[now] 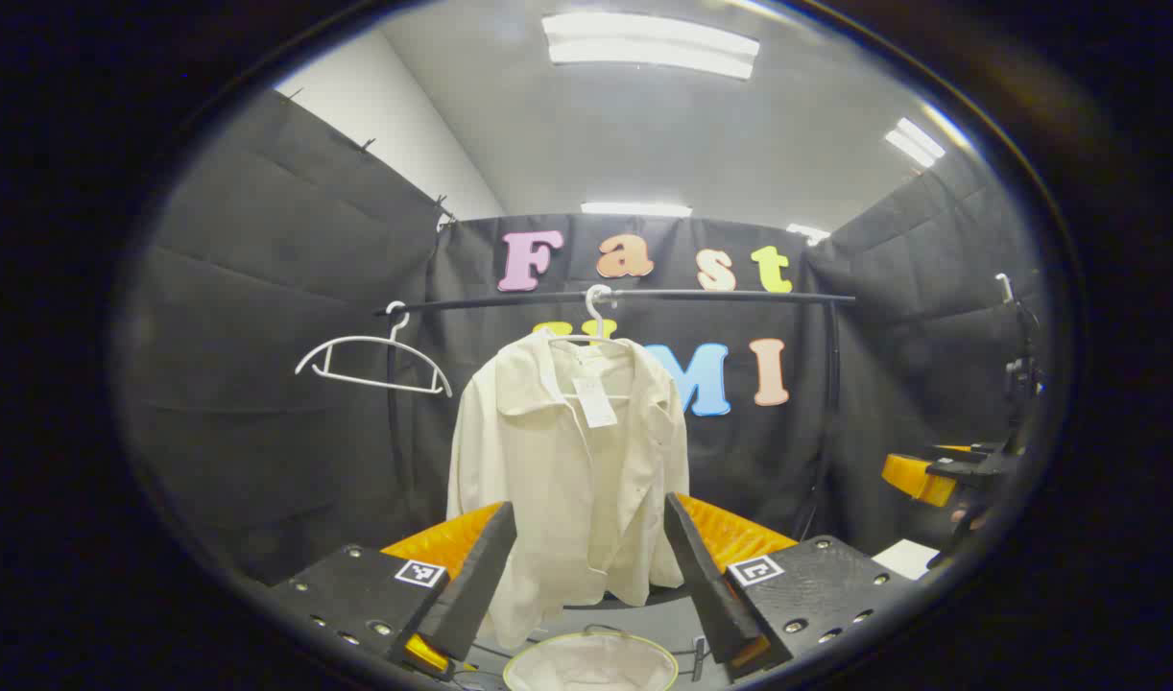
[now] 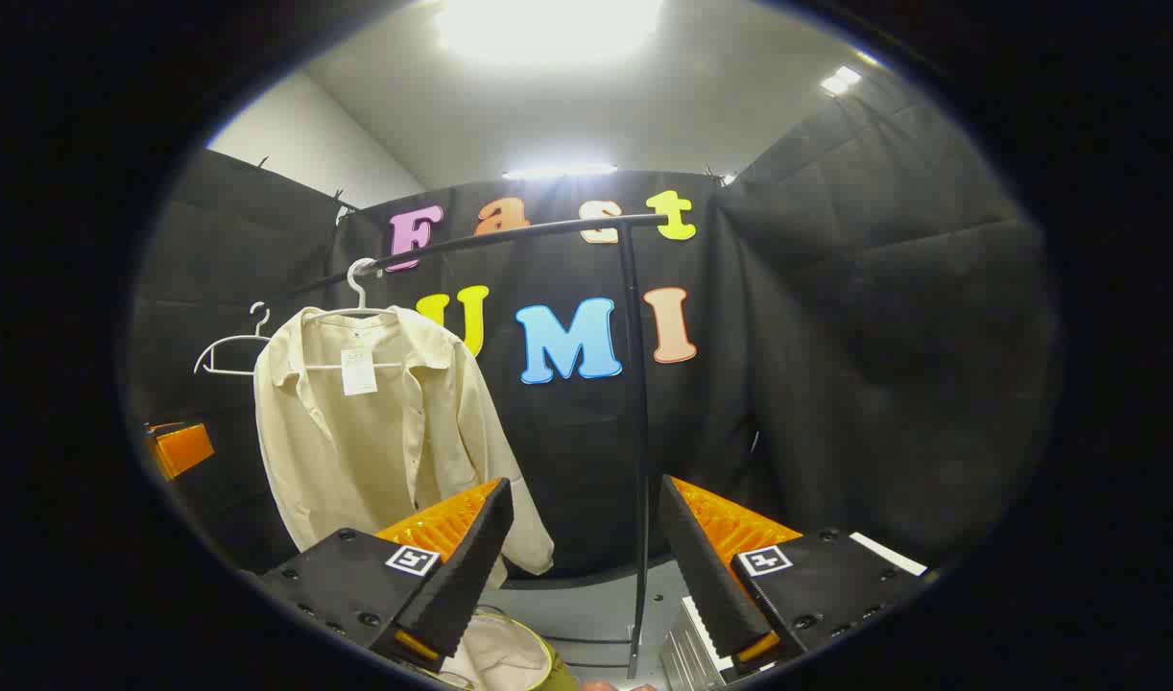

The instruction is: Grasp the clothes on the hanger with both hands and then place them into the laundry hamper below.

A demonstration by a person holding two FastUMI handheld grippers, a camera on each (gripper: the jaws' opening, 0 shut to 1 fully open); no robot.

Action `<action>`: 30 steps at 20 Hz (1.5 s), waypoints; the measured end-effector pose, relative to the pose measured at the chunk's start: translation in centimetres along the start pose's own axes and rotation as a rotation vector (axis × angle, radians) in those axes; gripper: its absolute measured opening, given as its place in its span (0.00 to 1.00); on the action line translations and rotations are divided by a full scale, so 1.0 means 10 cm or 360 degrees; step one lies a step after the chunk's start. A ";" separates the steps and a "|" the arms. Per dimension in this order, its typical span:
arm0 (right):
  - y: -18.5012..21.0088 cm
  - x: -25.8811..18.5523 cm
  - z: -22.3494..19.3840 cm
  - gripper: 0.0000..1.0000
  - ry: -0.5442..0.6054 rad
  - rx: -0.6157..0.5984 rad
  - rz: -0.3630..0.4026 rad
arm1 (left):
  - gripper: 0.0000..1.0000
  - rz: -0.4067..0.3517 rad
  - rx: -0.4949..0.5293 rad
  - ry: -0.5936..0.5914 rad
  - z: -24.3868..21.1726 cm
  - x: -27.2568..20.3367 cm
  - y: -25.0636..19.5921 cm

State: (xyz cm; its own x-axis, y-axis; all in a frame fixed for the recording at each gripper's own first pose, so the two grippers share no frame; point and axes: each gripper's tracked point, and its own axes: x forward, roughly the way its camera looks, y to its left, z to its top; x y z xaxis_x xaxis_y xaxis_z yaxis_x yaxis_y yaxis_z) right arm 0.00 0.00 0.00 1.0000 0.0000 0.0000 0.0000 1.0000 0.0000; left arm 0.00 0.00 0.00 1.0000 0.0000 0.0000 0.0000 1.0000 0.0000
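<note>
Both grippers wide open and empty, short of the hanging shirt.

In the left gripper view, an empty white hanger (image 1: 373,363) hangs at 9 o'clock on the black rail (image 1: 625,297); just right of it the cream shirt (image 1: 569,480) hangs on its own hanger (image 1: 596,321) at centre, a paper tag at its collar. The left gripper (image 1: 586,566) sits at 6 o'clock, its fingers (image 1: 471,576) spread wide with the shirt's lower half seen between them, touching nothing. The laundry hamper (image 1: 591,662) stands below the shirt at 6 o'clock. At 3 o'clock the other gripper shows far off. In the right gripper view, the shirt (image 2: 375,432) hangs at 9 o'clock, the hamper (image 2: 500,657) under it at 6 o'clock. The right gripper (image 2: 582,561) is spread just as wide, holding nothing, the rack's upright pole (image 2: 639,432) between its fingers (image 2: 466,566).
</note>
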 end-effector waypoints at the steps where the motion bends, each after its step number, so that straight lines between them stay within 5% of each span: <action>1: 0.02 0.00 -0.01 0.96 0.0004 -0.0008 0.0005 | 0.91 -0.0004 0.0000 0.0008 -0.01 0.01 0.01; 21: 0.19 0.14 0.02 0.95 0.0004 -0.0043 0.0111 | 0.91 0.0071 -0.0029 0.0092 -0.01 0.48 0.17; 30: 0.45 1.04 -0.01 0.97 0.0043 -0.0005 0.0228 | 0.91 0.0089 0.0099 0.0023 0.21 1.09 -0.05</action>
State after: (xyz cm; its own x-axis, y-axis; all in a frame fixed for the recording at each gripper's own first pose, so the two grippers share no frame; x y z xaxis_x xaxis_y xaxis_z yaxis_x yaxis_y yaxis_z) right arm 10.37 4.53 -0.08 0.9893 0.1430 -0.0274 -0.1431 0.9897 -0.0014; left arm 10.91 -0.54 2.14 0.9983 0.0564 -0.0130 -0.0555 0.9965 0.0623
